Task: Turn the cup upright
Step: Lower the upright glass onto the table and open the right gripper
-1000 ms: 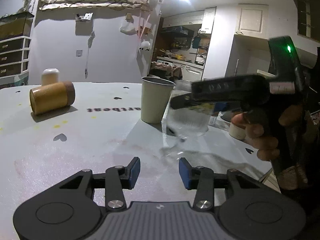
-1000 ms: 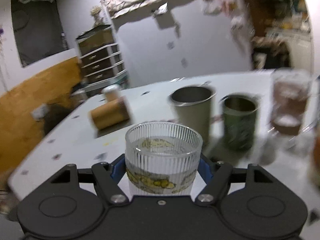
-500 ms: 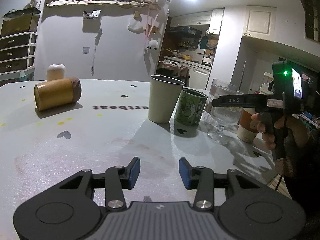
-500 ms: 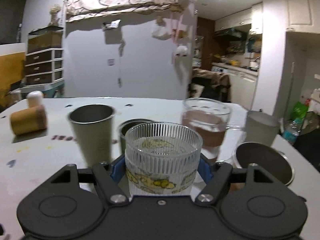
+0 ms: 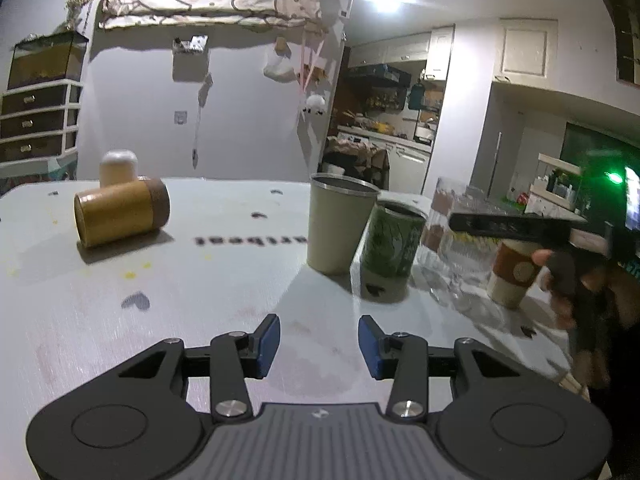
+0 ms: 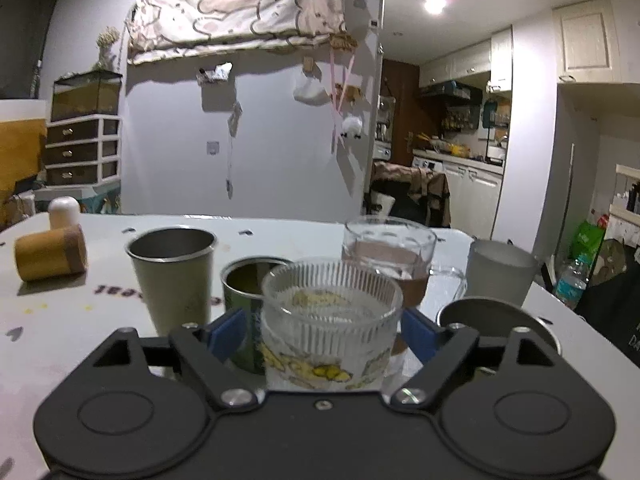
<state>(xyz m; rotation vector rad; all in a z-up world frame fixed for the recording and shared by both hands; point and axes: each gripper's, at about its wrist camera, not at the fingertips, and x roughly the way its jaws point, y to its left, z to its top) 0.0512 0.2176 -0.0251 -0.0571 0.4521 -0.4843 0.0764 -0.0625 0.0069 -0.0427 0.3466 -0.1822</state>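
A ribbed clear glass cup (image 6: 332, 324) with a yellow print stands upright between the fingers of my right gripper (image 6: 320, 330). The blue pads stand wide, a little away from the glass on both sides, so the gripper is open. In the left wrist view the same glass (image 5: 460, 264) is blurred under the right gripper's black body (image 5: 516, 226) at the table's right side. My left gripper (image 5: 319, 346) is open and empty, low over the white table (image 5: 200, 300). A wooden cup (image 5: 120, 212) lies on its side at the far left.
A beige metal cup (image 5: 340, 226), a green can (image 5: 392, 252), a glass mug with brown drink (image 6: 390, 258), a frosted cup (image 6: 500, 272), a paper cup (image 5: 514, 276) and a round metal lid (image 6: 496, 320) crowd the right side. A white jar (image 5: 118, 166) stands behind the wooden cup.
My right gripper has carried the glass to the right, behind the green can, and its jaws have opened away from the glass. The left gripper has stayed put.
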